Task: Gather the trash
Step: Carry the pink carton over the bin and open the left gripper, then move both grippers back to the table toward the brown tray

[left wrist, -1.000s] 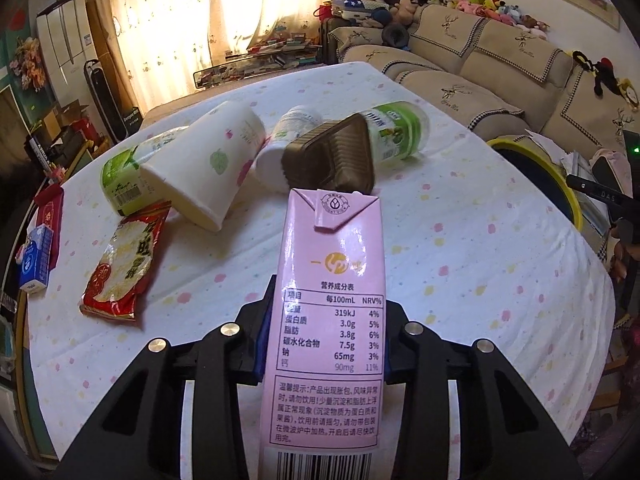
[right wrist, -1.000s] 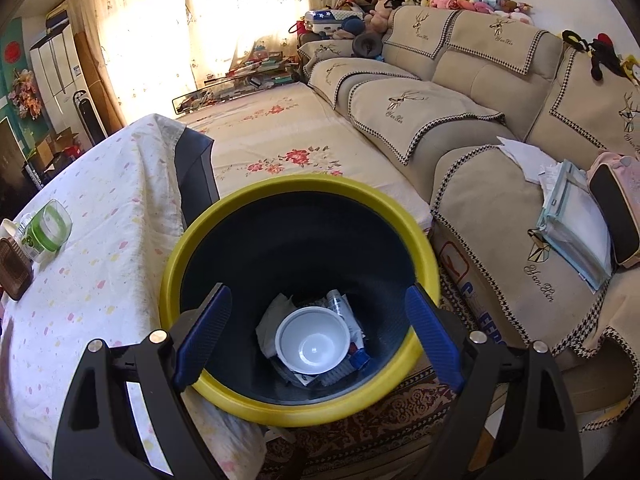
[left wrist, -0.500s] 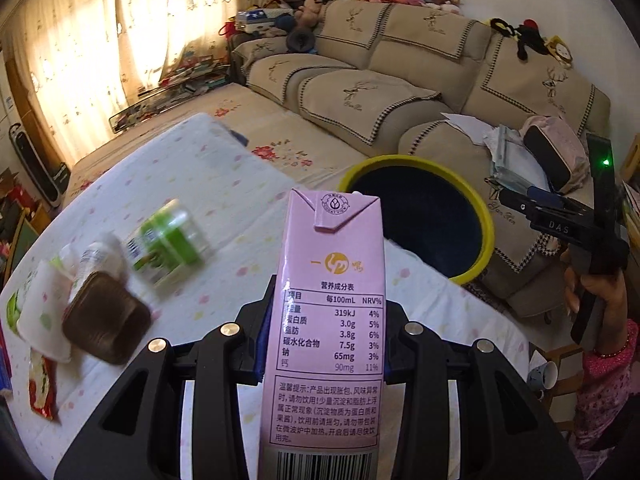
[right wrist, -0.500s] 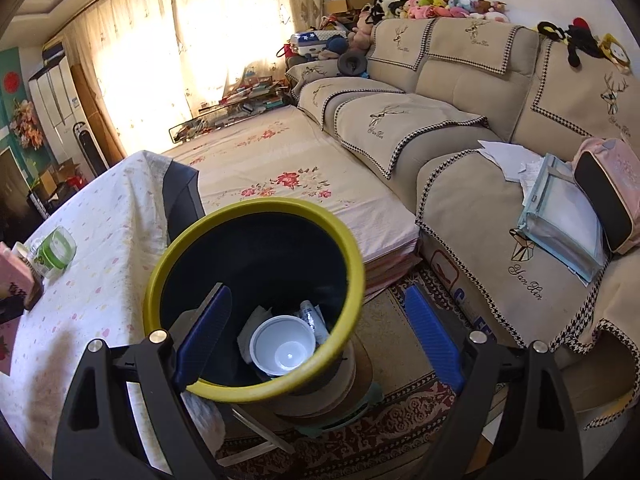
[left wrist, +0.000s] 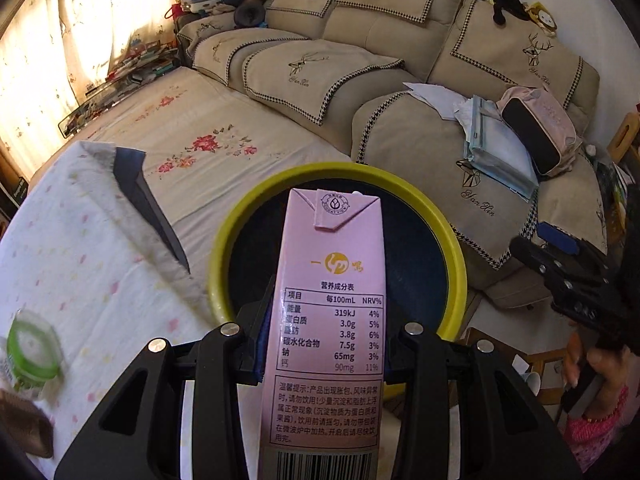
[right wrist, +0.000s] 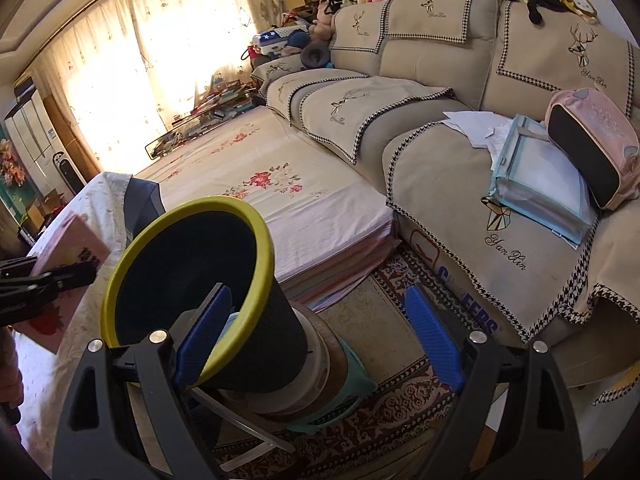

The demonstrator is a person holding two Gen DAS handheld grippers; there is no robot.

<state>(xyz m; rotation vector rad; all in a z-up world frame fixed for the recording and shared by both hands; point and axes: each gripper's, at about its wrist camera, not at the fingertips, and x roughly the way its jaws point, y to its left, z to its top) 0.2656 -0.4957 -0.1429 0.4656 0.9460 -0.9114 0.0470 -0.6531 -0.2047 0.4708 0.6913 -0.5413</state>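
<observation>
The sofa [left wrist: 400, 64] and the flowered cloth [left wrist: 224, 148] fill the background and play no part in the move. The table [left wrist: 80, 264], under a spotted cover, takes up the left of the left wrist view, and a green-lidded bottle [left wrist: 34, 352] and a brown tray [left wrist: 24, 428] lie on it at the lower left edge — trash not yet collected. The bin [left wrist: 218, 248], dark inside with a yellow rim, stands just beside the table edge on a low stand. The left gripper [left wrist: 328, 356] is clamped on the carton [left wrist: 334, 320], a pink drink box gripped across its narrow sides near the lower half. The long axis of the carton runs straight out along the fingers, top end forward and pointing down into the bin mouth. In the left wrist view the top of the carton lies over the dark opening, inside the rim line, with the near rim passing behind the fingers. The right wrist view shows the carton [right wrist: 68, 252] at the left, apparently short of the bin [right wrist: 264, 240] rim, so how far it overhangs cannot be told for certain. The right gripper [right wrist: 320, 336] stands wide and empty, beside the bin — the left hand is the one placed for the drop. Judged from this, the next step is release over the opening.
</observation>
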